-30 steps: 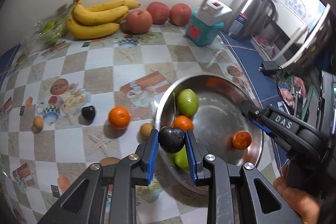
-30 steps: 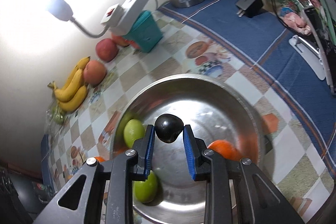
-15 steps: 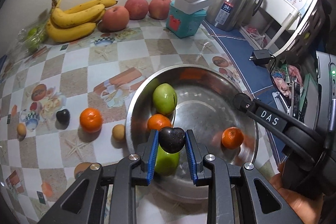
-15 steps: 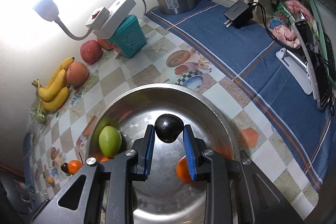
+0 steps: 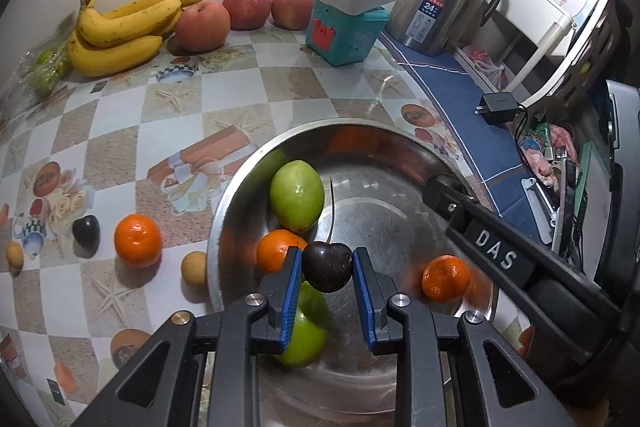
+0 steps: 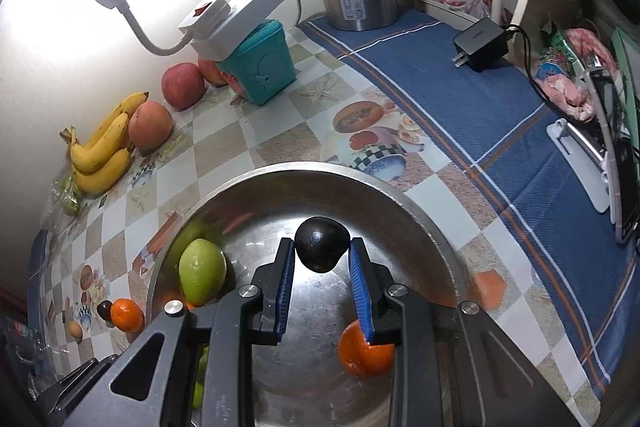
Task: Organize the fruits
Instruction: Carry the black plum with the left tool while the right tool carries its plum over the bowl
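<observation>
My left gripper (image 5: 327, 267) is shut on a dark cherry (image 5: 327, 266) with a long stem, held over the steel bowl (image 5: 360, 131). My right gripper (image 6: 321, 251) is shut on a second dark cherry (image 6: 321, 244) above the same steel bowl (image 6: 304, 173). The bowl holds two green fruits (image 5: 297, 195) (image 5: 308, 327) and two mandarins (image 5: 278, 251) (image 5: 446, 278). The right gripper's arm (image 5: 496, 259) reaches in over the bowl's right rim in the left wrist view. On the tablecloth left of the bowl lie a mandarin (image 5: 138, 241), another cherry (image 5: 86, 231) and a small yellow fruit (image 5: 193, 269).
At the back wall lie bananas (image 5: 120, 27), three peaches (image 5: 202, 27), a bagged green fruit (image 5: 48, 71), a teal box (image 5: 344, 31) bearing a white power strip with a lamp, and a steel kettle (image 5: 444, 7). A charger (image 5: 498, 107) lies on the blue cloth at the right.
The left gripper with its cherry has moved right and lower, further over the bowl. The right gripper has rolled a little while its cherry stays between the pads.
</observation>
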Demonstrator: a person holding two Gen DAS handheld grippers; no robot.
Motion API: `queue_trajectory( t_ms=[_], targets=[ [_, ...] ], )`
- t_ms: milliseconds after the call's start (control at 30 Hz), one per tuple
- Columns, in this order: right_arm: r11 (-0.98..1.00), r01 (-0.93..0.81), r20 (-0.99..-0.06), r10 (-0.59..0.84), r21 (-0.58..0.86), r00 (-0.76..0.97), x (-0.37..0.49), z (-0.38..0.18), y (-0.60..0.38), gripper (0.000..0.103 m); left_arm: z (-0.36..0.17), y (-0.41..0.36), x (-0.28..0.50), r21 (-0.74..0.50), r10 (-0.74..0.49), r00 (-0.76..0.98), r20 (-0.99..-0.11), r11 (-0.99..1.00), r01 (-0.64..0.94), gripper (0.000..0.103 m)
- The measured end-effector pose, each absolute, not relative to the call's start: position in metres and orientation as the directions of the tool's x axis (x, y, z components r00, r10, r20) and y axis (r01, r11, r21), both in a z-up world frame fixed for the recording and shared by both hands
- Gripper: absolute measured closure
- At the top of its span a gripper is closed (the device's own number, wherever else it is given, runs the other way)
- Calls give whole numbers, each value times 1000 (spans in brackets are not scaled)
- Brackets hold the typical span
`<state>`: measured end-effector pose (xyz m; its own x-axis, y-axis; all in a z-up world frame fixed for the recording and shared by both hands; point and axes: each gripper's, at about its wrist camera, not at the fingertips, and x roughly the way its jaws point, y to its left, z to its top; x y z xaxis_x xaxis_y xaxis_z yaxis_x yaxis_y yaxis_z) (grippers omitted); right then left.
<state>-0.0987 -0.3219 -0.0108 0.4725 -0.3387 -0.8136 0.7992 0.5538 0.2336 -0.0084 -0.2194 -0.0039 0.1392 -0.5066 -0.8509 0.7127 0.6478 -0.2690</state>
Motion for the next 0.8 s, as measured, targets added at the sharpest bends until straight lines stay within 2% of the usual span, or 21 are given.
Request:
queue_trajectory(
  t_ms=[800],
  targets=[
    [535,818,-861,-295,211,415,-92,-29,-330,74,-16,-233,-10,-281,-501,112,-858,641,715,75]
  ],
)
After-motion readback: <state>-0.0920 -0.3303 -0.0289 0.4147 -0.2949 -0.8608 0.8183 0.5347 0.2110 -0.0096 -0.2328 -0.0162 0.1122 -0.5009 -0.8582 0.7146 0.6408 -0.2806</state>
